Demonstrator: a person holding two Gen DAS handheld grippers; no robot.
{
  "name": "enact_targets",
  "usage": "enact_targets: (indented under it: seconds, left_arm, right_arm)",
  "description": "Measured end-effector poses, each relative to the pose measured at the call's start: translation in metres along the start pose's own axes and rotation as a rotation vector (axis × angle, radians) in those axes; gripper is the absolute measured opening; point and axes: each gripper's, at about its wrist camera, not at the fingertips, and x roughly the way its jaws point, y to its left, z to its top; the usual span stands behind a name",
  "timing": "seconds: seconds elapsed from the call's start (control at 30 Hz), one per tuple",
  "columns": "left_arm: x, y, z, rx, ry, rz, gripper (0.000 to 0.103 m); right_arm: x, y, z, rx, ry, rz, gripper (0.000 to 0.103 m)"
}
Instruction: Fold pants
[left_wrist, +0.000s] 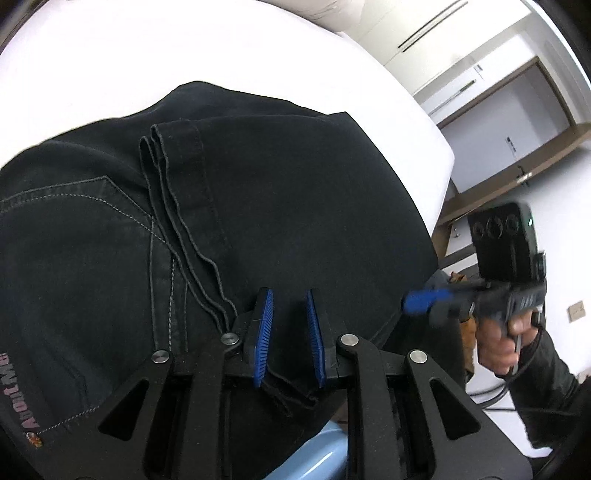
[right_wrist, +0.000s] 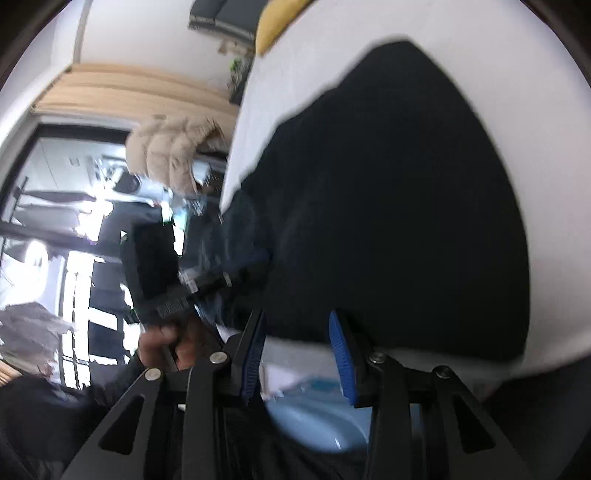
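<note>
Black jeans (left_wrist: 295, 192) lie folded on a white bed (left_wrist: 110, 55), a stitched back pocket at the left and stacked hems running down the middle. My left gripper (left_wrist: 290, 332) sits at the near edge of the jeans, its blue pads closed on a fold of the black cloth. My right gripper (left_wrist: 421, 301) hangs blurred off the bed's right side, a hand (left_wrist: 498, 347) on its grip. In the right wrist view the right gripper (right_wrist: 299, 350) is open over the bed's near edge, nothing between its pads, with the jeans (right_wrist: 388, 203) just ahead.
A light blue object (right_wrist: 321, 424) sits below the bed edge, close under both grippers. A beige puffer jacket (right_wrist: 173, 151) and a yellow cushion (right_wrist: 273, 26) lie beyond the bed. White cabinets (left_wrist: 461, 55) stand to the right of the bed.
</note>
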Motion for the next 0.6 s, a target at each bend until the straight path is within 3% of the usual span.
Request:
enact_targets:
  seconds: [0.13,0.27,0.33,0.47,0.6]
  left_arm:
    - [0.005,-0.014,0.002,0.057,0.006,0.037,0.018]
    - [0.011,-0.025,0.002,0.086,0.002,0.072,0.018]
    - [0.011,-0.030,0.001,0.111,-0.003,0.098,0.018]
    - [0.016,-0.040,-0.006,0.135,-0.013,0.133,0.018]
    - [0.012,-0.038,-0.011,0.126,-0.009,0.120,0.018]
  right_arm:
    - [0.017,-0.005,-0.021,0.015,0.103,-0.117,0.041]
    - [-0.004,0.039,-0.009,-0.138,0.046,-0.013,0.041]
    - [-0.022,0.057,0.009,-0.199,-0.017,0.021,0.051]
    - [-0.036,0.051,0.073,-0.168,-0.126,0.106,0.054]
    - [-0.019,0.022,0.140,-0.095,-0.119,0.172,0.054]
